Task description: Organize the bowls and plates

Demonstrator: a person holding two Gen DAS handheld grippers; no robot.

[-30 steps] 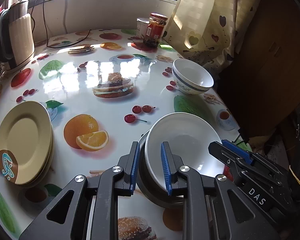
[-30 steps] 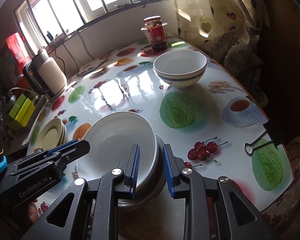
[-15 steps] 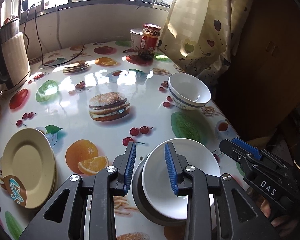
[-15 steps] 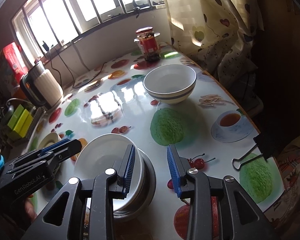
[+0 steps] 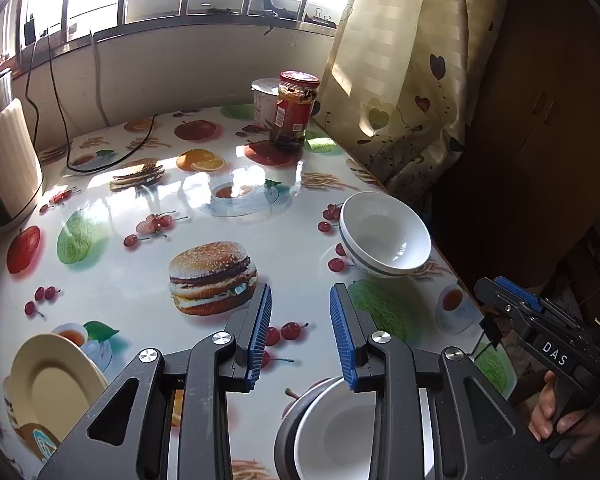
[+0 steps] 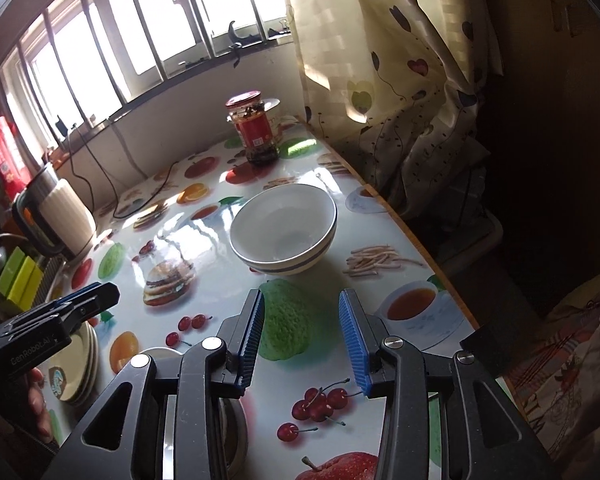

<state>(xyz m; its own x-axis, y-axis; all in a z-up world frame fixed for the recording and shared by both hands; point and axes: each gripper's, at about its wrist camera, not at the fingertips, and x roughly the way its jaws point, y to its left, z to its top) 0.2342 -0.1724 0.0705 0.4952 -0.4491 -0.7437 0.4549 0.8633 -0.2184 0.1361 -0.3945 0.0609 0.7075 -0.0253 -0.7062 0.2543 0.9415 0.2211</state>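
In the left wrist view, the left gripper (image 5: 300,334) fills the lower centre of the frame. Its blue fingers (image 5: 260,332) stand apart with nothing between them, only the fruit-printed counter (image 5: 140,264) behind the gap. At the bottom edge, partly hidden under the right finger, a white bowl (image 5: 332,436) sits nested in a darker dish (image 5: 286,436), seemingly stacked there to save room. At right centre, near the counter's edge, a blue-striped bowl (image 5: 384,240) stands alone and upright, probably the next piece to gather. At lower left lies a stack of cream plates (image 5: 52,384). A red-lidded jar (image 5: 296,114) stands at the top centre by the curtain (image 5: 400,60). The right gripper (image 5: 500,300) enters at the far right, held by a hand (image 5: 560,420).

In the right wrist view, the right gripper (image 6: 302,340) occupies the lower centre, its fingers (image 6: 352,336) opening and empty, aimed toward the blue-striped bowl (image 6: 284,228) just above them in mid-frame. The nested dishes are mostly hidden behind the gripper at the bottom. The left gripper (image 6: 96,292) reaches in from the left above the cream plates (image 6: 80,360). A kettle (image 6: 60,216) stands at the left.
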